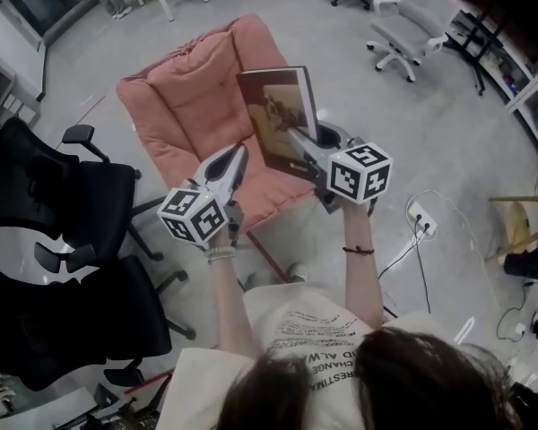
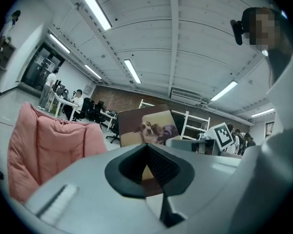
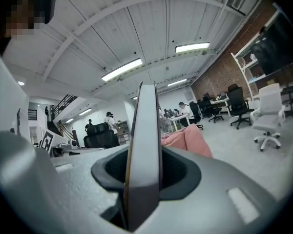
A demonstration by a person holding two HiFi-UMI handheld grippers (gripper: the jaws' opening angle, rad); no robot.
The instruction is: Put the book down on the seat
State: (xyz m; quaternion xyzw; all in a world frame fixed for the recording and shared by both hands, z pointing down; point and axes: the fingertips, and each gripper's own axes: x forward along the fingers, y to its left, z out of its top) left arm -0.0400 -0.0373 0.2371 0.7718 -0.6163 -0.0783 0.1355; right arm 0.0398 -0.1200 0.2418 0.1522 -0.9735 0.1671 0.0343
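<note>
A hardcover book [image 1: 282,115] with a brown cover and a dog picture stands nearly upright above the front of the pink cushioned chair's seat [image 1: 184,106]. My right gripper [image 1: 301,147] is shut on its lower edge. In the right gripper view the book's spine [image 3: 144,145] fills the gap between the jaws. My left gripper [image 1: 239,155] hovers just left of the book over the seat's front edge, shut and holding nothing. In the left gripper view the book [image 2: 149,128] shows beyond the jaws, with the pink backrest [image 2: 44,140] to the left.
Two black office chairs [image 1: 58,195] [image 1: 72,321] stand close on the left. A white office chair [image 1: 412,21] is at the back right. A power strip [image 1: 421,218] with cables lies on the floor to the right. People sit at desks in the distance.
</note>
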